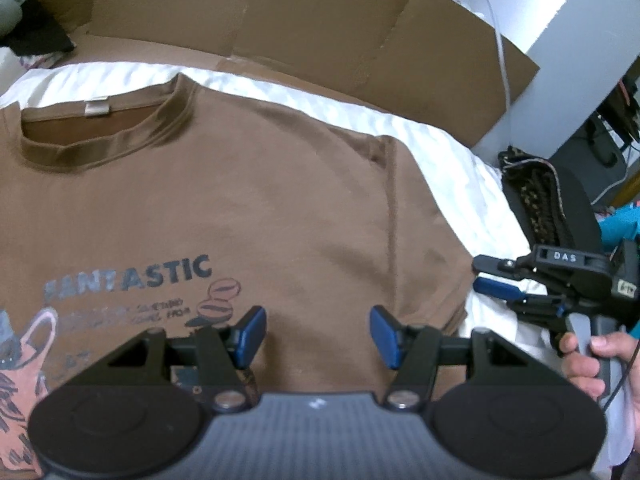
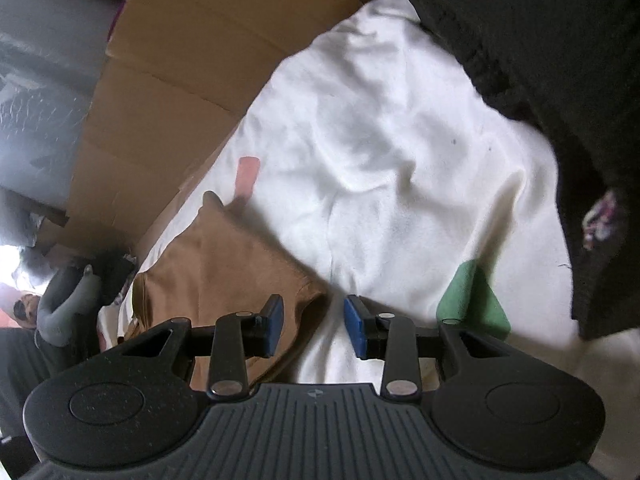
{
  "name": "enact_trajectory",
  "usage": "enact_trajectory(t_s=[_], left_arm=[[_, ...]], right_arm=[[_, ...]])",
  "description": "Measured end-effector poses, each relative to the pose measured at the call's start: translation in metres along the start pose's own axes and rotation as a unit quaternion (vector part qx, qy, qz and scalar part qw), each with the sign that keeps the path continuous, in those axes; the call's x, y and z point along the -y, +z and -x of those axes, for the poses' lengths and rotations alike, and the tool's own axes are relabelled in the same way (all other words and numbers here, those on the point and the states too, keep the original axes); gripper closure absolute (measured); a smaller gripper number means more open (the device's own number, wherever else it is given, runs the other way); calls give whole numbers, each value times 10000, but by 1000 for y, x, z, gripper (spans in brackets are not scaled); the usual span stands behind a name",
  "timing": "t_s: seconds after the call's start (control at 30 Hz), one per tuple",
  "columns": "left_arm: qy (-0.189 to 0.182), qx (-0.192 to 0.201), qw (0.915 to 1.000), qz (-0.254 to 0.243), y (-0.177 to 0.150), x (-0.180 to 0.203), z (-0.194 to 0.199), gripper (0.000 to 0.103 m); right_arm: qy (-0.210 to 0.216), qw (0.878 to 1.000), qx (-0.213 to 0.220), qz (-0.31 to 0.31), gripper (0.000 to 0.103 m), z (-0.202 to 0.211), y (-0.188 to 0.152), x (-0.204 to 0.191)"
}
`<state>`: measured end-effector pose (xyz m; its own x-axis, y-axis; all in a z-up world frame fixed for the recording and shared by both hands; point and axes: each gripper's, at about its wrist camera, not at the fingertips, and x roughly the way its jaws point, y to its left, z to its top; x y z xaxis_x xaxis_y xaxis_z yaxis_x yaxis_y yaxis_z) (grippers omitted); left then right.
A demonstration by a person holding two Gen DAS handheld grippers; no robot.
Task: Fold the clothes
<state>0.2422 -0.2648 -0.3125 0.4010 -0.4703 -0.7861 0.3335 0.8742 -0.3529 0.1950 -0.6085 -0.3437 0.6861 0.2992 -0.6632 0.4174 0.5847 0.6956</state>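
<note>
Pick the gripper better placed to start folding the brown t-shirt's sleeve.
Probably right. The right gripper hovers open at the sleeve edge; the left gripper hovers open over the t-shirt chest, away from any edge.

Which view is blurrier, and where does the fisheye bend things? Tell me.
Right wrist view: softer, smeared at the cardboard and the grey clutter on the left; sheet bright, nearly washed out. Left wrist view: sharper, shirt print readable; the cardboard edge and the shirt's shoulder line bow into curves, dark vignette in the corners.
</note>
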Motion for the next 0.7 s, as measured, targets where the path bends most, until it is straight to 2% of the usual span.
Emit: enact_trajectory(t_s=[0.13,0.2,0.23,0.27,0.33,0.4,0.47,0.6,0.7], left_arm=[[12,36,10000,34,3,-3,2,43],[-8,85,10000,-12,9,-2,4,44],[-29,104,9999,-47,12,-1,5,44],[-50,124,9999,-82,17,0,6,44],[-99,175,9997,-155,31,5,4,51],[-148,227,9994,-228,45,10,3,77],[-169,251,9992,-251,59,17,-2,91],[-245,284,9985,-387,87,31,-18,98],[-228,271,9979,-547,105,41,-32,99]], right_arm=[[42,10000,-31,45,65,-7,2,-1],[14,9999,-56,104,71,-10,3,-3],[-13,9999,-74,126,88,-11,3,-4],[-27,9999,-104,122,99,-11,4,-4],[1,9999,-99,76,101,-8,6,-6],[113,9999,3,100,102,0,9,-11],[217,9996,137,122,102,9,15,-18],[370,9987,329,146,102,23,26,-30],[460,9977,413,261,103,34,32,-39]])
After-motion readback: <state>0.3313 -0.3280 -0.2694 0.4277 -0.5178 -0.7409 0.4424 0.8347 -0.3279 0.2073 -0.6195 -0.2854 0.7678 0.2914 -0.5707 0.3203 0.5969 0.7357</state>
